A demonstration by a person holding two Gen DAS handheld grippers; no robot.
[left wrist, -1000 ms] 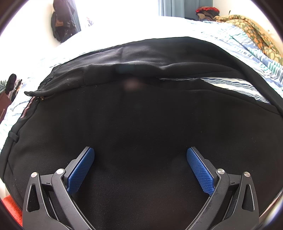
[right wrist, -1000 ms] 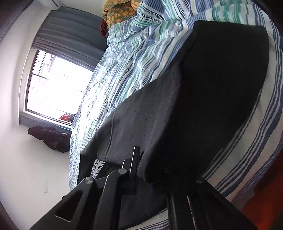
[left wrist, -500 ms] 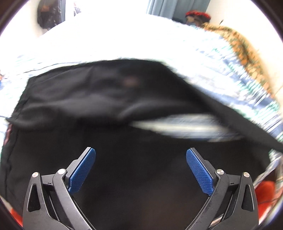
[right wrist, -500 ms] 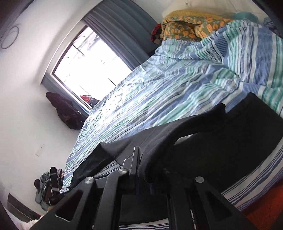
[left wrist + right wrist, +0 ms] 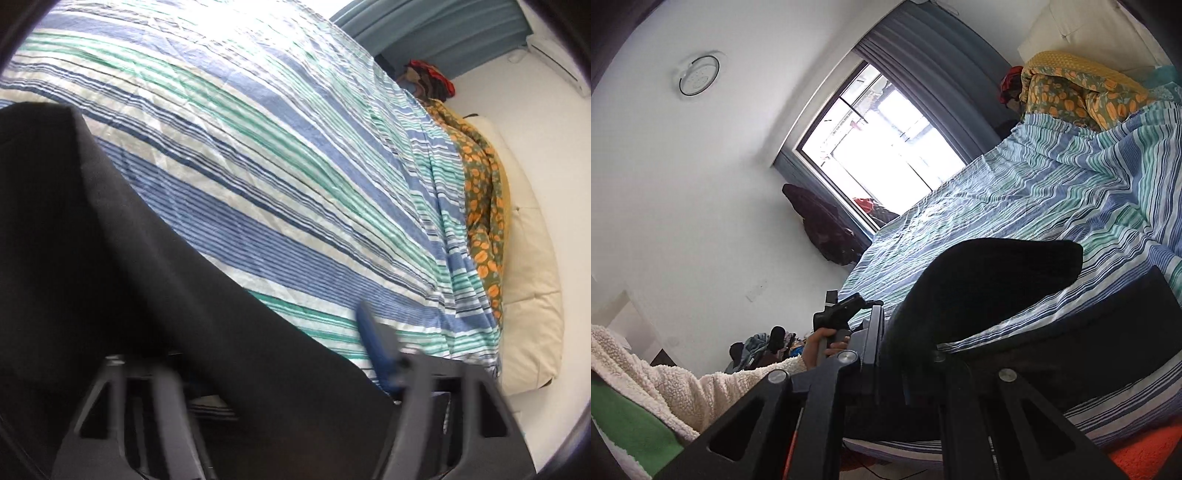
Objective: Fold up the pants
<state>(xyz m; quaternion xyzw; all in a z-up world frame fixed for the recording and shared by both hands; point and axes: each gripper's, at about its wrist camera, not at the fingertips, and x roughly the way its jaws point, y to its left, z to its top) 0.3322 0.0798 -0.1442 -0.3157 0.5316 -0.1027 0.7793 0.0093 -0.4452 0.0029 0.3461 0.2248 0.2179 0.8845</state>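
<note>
In the left wrist view, the black pants (image 5: 122, 266) fill the lower left, draped over the left claw (image 5: 273, 354) and running up toward the top left corner, with the striped bedspread (image 5: 280, 177) spread out behind them. One blue finger pad (image 5: 373, 343) shows to the right of the cloth; the other finger is buried under the fabric, so whether this claw pinches the pants or merely sits beneath them cannot be told, and the frame is blurred besides. An orange-patterned quilt (image 5: 484, 206) and a cream pillow (image 5: 532, 295) lie along the bed's far side. In the right wrist view, the right claw (image 5: 905, 354) is closed tight on a fold of the pants (image 5: 990, 288), which rises from the fingers in a dark hump lifted off the bedspread (image 5: 1052, 192), while more black cloth lies flat on the bed to the lower right. At left a hand (image 5: 822, 347) in a fleecy cream sleeve (image 5: 701, 384) holds what seems to be the other claw's handle. A window (image 5: 882, 144) and curtain (image 5: 945, 66) stand beyond the bed.
</note>
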